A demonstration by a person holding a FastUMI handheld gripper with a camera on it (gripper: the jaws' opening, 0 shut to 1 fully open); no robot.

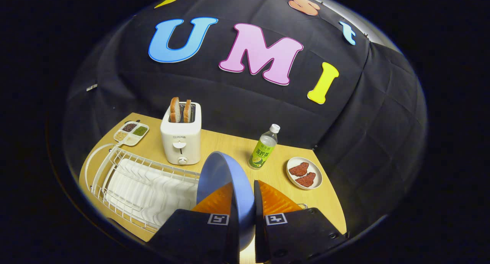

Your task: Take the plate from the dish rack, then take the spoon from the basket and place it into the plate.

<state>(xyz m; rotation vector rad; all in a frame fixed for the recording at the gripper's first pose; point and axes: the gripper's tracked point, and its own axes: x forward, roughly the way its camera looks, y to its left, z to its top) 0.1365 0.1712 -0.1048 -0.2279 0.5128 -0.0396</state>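
tray (131, 133): four compartments with grains, far left corner of the bench (229, 145), just beyond the rack
rack (141, 187): white wire, on the bench's left side, left of the fingers; white ribbed drain mat inside
toaster (181, 136): white, upright, just beyond the rack; two bread slices (180, 111) stand in its slots
plate (226, 191): blue, held on edge, rim between the fingers; its upper part rises ahead of them, in front of the toaster's right side; whether it touches the rack, cannot tell
gripper (243, 197): orange fingers (216, 201) pinch the plate rim, one on each face; black bodies with square markers below
bottle (264, 147): green label, white cap, upright on the bench, beyond the right finger, right of the plate
dish (304, 173): small, white, right of the bottle near the bench's right edge; two reddish-brown pieces on it
spoon, basket: cannot tell where
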